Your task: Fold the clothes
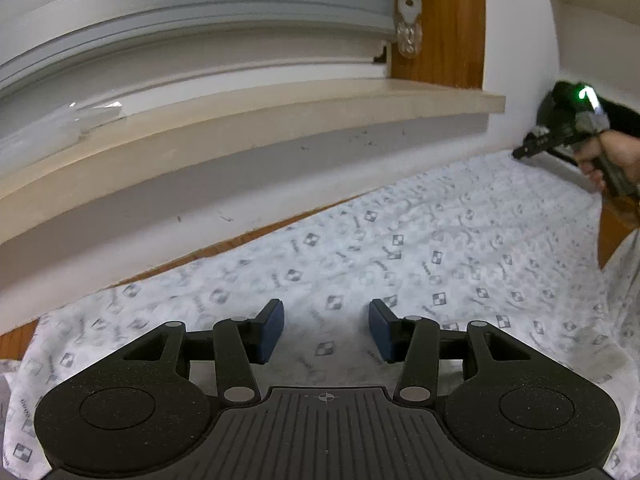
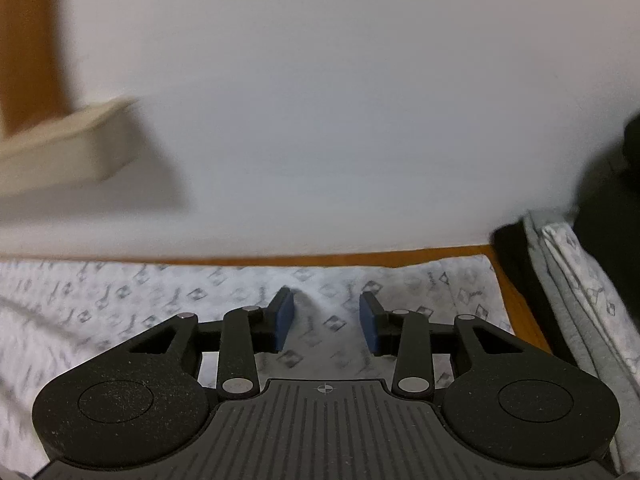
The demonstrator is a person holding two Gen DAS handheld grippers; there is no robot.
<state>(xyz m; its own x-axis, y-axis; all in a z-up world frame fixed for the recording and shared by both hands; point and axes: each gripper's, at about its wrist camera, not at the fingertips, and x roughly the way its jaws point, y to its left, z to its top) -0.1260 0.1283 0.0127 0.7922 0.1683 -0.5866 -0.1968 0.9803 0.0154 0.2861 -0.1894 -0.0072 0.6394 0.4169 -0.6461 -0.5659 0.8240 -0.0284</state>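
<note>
A white garment printed with small grey logos (image 1: 400,264) lies spread flat over a wooden table, reaching close to the wall. My left gripper (image 1: 326,330) hovers just above its near part, jaws open and empty. The garment also fills the lower part of the right wrist view (image 2: 120,300). My right gripper (image 2: 327,322) is open and empty just above it near the far edge. The right gripper, held in a hand, also shows at the far right of the left wrist view (image 1: 524,152).
A beige window sill (image 1: 280,120) juts from the white wall (image 2: 320,120) behind the table. A strip of wooden table edge (image 2: 400,258) shows along the wall. Folded grey and patterned clothes (image 2: 576,280) are stacked at the right, beside something black.
</note>
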